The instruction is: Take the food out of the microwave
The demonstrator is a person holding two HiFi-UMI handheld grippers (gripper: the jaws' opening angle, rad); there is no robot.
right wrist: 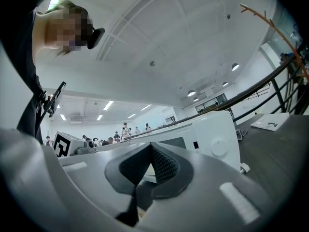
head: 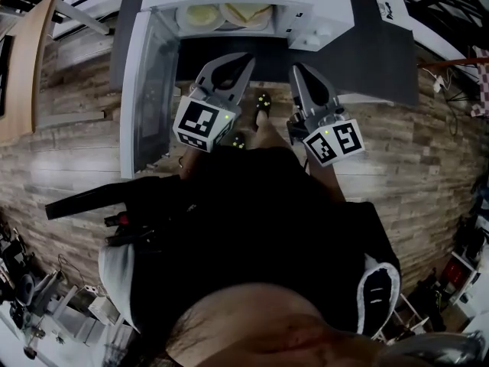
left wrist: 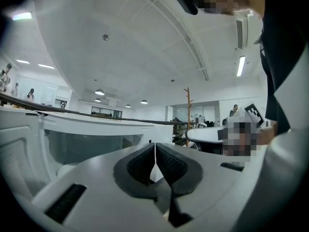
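Sitting at the top centre of the head view, the white microwave (head: 319,23) has its door (head: 149,82) swung open toward the left of the frame. Inside its cavity, two plates of pale food (head: 202,15) lie side by side, untouched. Both tongs hang just below the opening, over the wood-plank floor (head: 76,167). The left gripper (head: 229,63) is at centre left, its ribbed pads pressed together on nothing (left wrist: 155,146). The right gripper (head: 302,71) is at centre right, likewise pinched closed and empty (right wrist: 151,146)
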